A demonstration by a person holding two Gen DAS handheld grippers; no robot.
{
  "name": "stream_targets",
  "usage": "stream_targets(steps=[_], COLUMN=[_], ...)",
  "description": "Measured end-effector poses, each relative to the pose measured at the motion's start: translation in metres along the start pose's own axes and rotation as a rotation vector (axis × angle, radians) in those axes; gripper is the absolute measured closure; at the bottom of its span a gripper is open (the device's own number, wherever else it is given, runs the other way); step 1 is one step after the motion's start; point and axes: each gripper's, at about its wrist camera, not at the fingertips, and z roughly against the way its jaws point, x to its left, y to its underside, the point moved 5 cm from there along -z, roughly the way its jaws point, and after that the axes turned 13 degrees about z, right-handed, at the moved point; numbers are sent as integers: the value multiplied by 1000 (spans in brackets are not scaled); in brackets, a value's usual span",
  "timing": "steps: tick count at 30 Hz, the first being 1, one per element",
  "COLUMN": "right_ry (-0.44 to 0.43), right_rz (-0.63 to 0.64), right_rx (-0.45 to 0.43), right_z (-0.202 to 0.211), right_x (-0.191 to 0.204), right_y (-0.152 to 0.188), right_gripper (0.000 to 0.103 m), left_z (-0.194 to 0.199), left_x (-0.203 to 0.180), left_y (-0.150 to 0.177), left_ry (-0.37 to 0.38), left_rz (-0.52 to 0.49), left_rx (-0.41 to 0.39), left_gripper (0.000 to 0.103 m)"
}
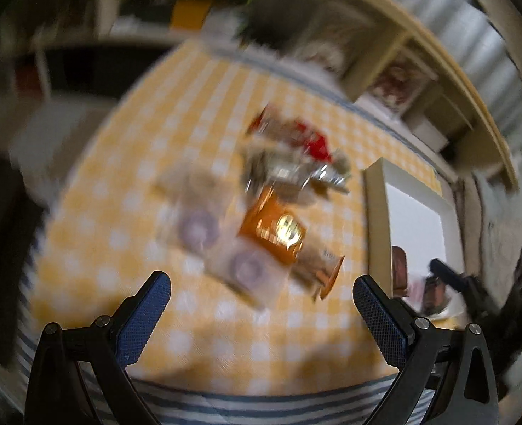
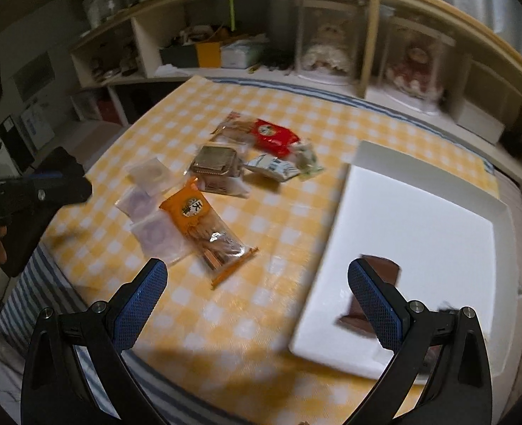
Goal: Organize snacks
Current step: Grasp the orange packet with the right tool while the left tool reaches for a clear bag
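Both my left gripper point(image 1: 261, 292) and right gripper point(image 2: 255, 279) hang spread and empty. Orange packet point(image 2: 204, 225) lies mid-tablecloth point(image 2: 225, 318), left of the white tray point(image 2: 420, 212): light, crinkly, probably slippery; pinch across its narrow middle.

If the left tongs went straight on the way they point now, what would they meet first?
Probably the clear packets with purple rings, lying just ahead between the open left tongs on the yellow checked tablecloth. The orange snack packet lies right behind. The view is blurred, so depth is uncertain.
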Motion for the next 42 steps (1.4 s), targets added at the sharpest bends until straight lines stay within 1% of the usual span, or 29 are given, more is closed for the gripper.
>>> stream_targets(steps=[1, 3, 6, 7, 10, 11, 13, 14, 15, 17, 18, 19, 20, 23, 24, 26, 28, 30, 31, 35, 38, 40, 42], right_ry=[-4, -1, 17, 16, -32, -34, -6, 9, -1, -55, -67, -68, -65, -48, -51, -60, -57, -56, -64, -101, -146, -158, -165], right_rz=[15, 57, 124, 142, 167, 179, 219, 232, 237, 237, 243, 258, 271, 294, 284, 253, 246, 243, 239, 249, 255, 251, 217], right_rx=[12, 39, 76, 81, 100, 105, 108, 100, 93, 89, 98, 115, 130, 183, 197, 229, 256, 284, 301, 317, 319, 320, 324], right_z=[-10, -28, -51, -60, -85, -91, -102, -107, -109, -113, -115, -115, -115, -110, -108, -100, -93, -87, -81, -68, -59, -54, -50], right_x=[3, 9, 16, 19, 24, 24, 25, 25, 26, 31, 33, 37, 40, 46, 46, 46, 48, 52, 56, 72, 89, 97, 97], right_y=[-1, -3, -4, -4, -3, -3, -3, -5, -5, -6, -5, -2, 1, 11, 13, 20, 28, 35, 40, 48, 53, 54, 56], right_gripper=[0, 0, 0, 0, 0, 0, 0, 2, 4, 25, 31, 43, 48, 54, 54, 55, 56, 57, 58, 58, 58, 58, 58], left_z=[-7, -24, -44, -49, -64, -69, -76, -79, -82, -85, -85, -86, -87, -87, -85, -83, -84, -85, -86, -87, -87, -87, -85], left_x=[5, 15, 28, 30, 41, 44, 51, 54, 53, 52, 51, 49, 48, 49, 50, 49, 46, 45, 43, 37, 30, 27, 26], left_y=[-3, -2, -8, -10, -17, -17, -20, -22, -21, -22, -26, -23, -24, -24, -22, -20, -17, -14, -13, -9, -1, 4, 8], left_ry=[16, 82, 117, 123, 119, 115, 93, 91, 90, 88, 84, 80, 75, 79, 81, 76, 73, 73, 68, 32, -2, -18, -37], left_rz=[39, 146, 252, 273, 344, 357, 384, 393, 397, 393, 385, 378, 374, 379, 376, 361, 346, 336, 330, 267, 207, 165, 127], left_rx=[31, 117, 181, 191, 215, 215, 219, 221, 220, 210, 199, 192, 183, 173, 173, 174, 184, 202, 205, 197, 201, 204, 201], left_gripper=[0, 0, 0, 0, 0, 0, 0, 0, 0, 0, 0, 0, 0, 0, 0, 3, 16, 23, 24, 30, 31, 32, 34])
